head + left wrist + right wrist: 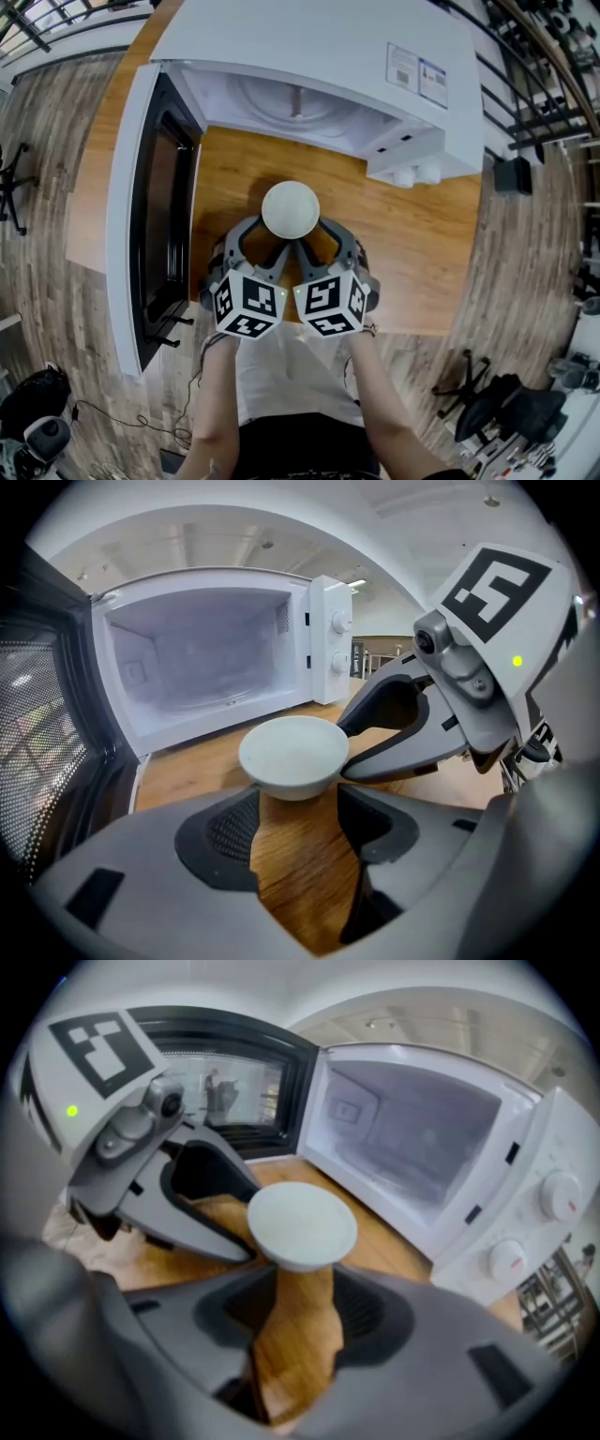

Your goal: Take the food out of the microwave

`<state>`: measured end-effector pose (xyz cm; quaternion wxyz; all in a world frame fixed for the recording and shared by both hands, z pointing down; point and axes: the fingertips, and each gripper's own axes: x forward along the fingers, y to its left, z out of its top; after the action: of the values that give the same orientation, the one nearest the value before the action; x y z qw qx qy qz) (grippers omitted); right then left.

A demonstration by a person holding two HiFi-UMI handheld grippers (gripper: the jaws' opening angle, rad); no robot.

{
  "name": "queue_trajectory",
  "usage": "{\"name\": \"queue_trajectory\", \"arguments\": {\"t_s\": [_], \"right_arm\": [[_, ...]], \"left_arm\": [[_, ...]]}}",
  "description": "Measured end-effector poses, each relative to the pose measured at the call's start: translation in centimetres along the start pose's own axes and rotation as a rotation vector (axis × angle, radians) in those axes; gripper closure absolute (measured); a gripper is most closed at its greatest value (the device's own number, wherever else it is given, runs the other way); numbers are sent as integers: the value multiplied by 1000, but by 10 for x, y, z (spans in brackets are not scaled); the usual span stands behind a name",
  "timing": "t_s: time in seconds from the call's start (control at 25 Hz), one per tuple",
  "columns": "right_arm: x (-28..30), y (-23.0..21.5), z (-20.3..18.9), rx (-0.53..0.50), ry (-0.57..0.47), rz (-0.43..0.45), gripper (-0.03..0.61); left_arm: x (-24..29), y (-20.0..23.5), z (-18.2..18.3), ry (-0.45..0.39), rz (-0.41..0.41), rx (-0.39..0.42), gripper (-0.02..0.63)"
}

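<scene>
A white bowl (291, 208) (293, 754) (302, 1224) sits in front of the open microwave (319, 56), over the wooden table (412, 244). My left gripper (265, 234) (298, 803) and right gripper (319, 234) (305, 1283) point at it side by side and converge on it. Both have their jaws spread wide, with the bowl cradled at the tips and a right finger (375, 757) touching its side. I cannot tell whether the bowl rests on the wood. The microwave cavity (202, 658) (412, 1138) is empty.
The microwave door (155, 216) stands swung open to the left, jutting past the table's front edge. The control knobs (561, 1194) are on the right. Office chairs (497, 408) stand on the wooden floor at lower right, and another chair (9, 178) at far left.
</scene>
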<state>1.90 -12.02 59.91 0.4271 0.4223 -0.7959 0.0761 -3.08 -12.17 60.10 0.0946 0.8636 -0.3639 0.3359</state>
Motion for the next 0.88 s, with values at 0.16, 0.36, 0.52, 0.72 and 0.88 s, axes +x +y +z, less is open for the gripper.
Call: {"name": "queue_trajectory", "arguments": {"t_s": [0.16, 0.36, 0.52, 0.72, 0.88], "right_arm": [[-1, -1, 0, 0, 1, -3, 374], [0, 0, 1, -5, 0, 6, 374], [0, -1, 1, -7, 1, 6, 374], [1, -2, 1, -7, -4, 6, 374], [1, -1, 1, -16, -8, 16, 374]], "left_arm": [[1, 0, 1, 9, 1, 10, 327], [0, 1, 0, 8, 2, -12, 327], [1, 1, 0, 11, 8, -17, 327], [2, 1, 0, 16, 13, -15, 327], [1, 1, -2, 24, 37, 3, 327]]}}
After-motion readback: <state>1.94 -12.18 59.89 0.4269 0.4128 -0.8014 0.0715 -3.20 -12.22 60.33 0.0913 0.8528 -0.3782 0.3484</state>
